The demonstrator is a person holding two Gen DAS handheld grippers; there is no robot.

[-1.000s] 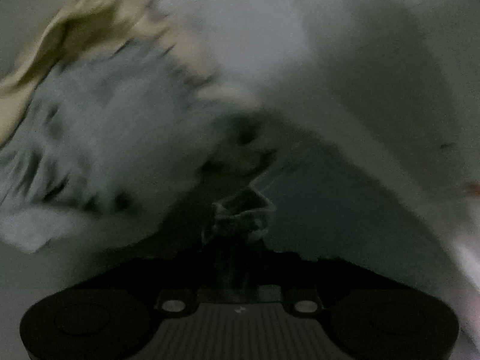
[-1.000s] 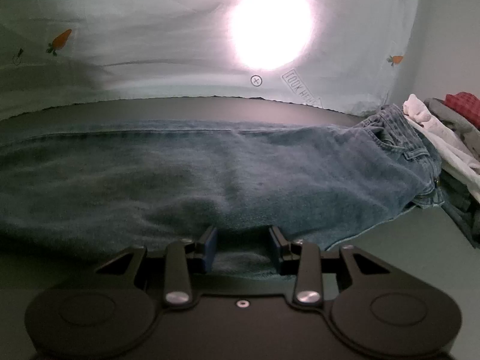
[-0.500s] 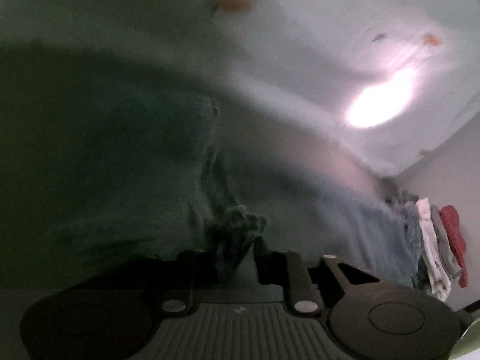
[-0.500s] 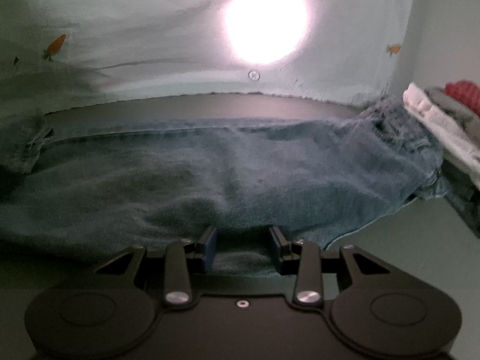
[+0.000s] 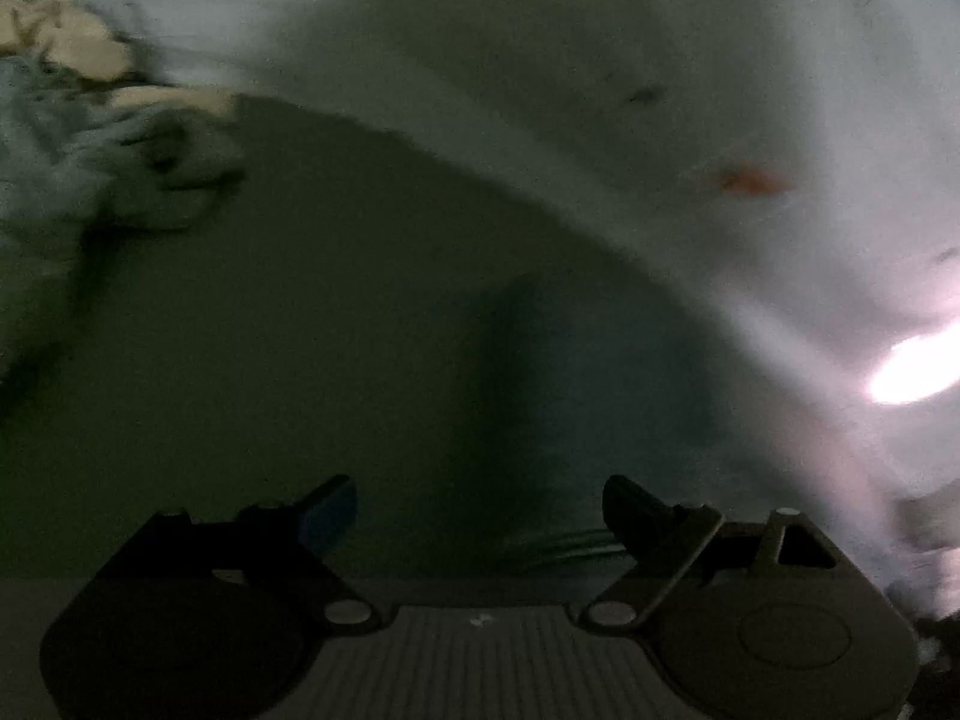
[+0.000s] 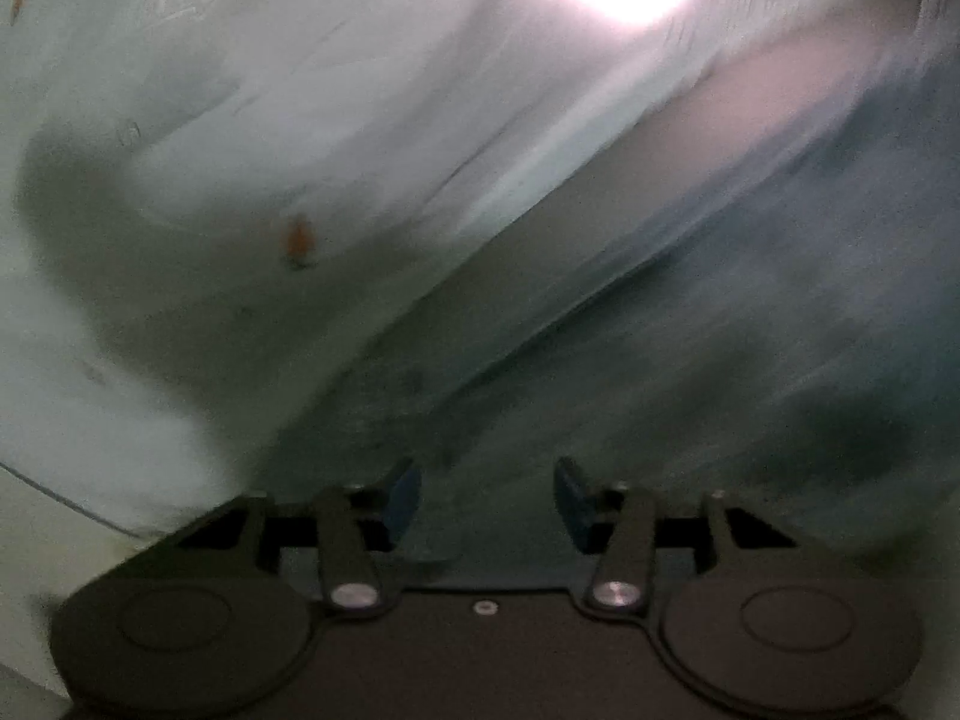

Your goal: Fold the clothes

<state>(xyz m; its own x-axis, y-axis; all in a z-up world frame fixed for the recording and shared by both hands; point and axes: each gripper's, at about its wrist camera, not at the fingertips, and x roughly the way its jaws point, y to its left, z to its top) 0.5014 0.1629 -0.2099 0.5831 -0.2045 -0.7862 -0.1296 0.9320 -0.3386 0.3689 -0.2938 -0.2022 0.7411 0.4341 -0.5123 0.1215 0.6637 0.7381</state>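
Blur in both wrist views, so detail is limited.

Left wrist view, far left: heap of clothes (image 5: 90, 138), pale blue-grey and cream fabric, bunched at the table's edge. Centre: dark green table (image 5: 312, 324), mostly in shadow. Left gripper (image 5: 480, 510) sits low in frame, jaws spread wide, nothing between them; a blue pad shows on one fingertip (image 5: 329, 513). Right of the gripper, a dim blue-grey patch on the table looks like jeans (image 5: 606, 372), but too dark to confirm the edge. Upper right: pale printed curtain (image 5: 690, 90) with an orange mark, bright light spot at the far right.

Right wrist view, left half: same curtain (image 6: 210, 180), orange carrot print (image 6: 298, 238) on it, strong glare at the top. Right gripper (image 6: 487, 495) at bottom centre, jaws apart, blue pads (image 6: 403, 495) visible, no cloth pinched. Denim of the jeans (image 6: 750, 372) lies across the table just ahead of the fingertips and fills the right half, streaked by motion; a strip of table (image 6: 660, 180) shows between jeans and curtain.
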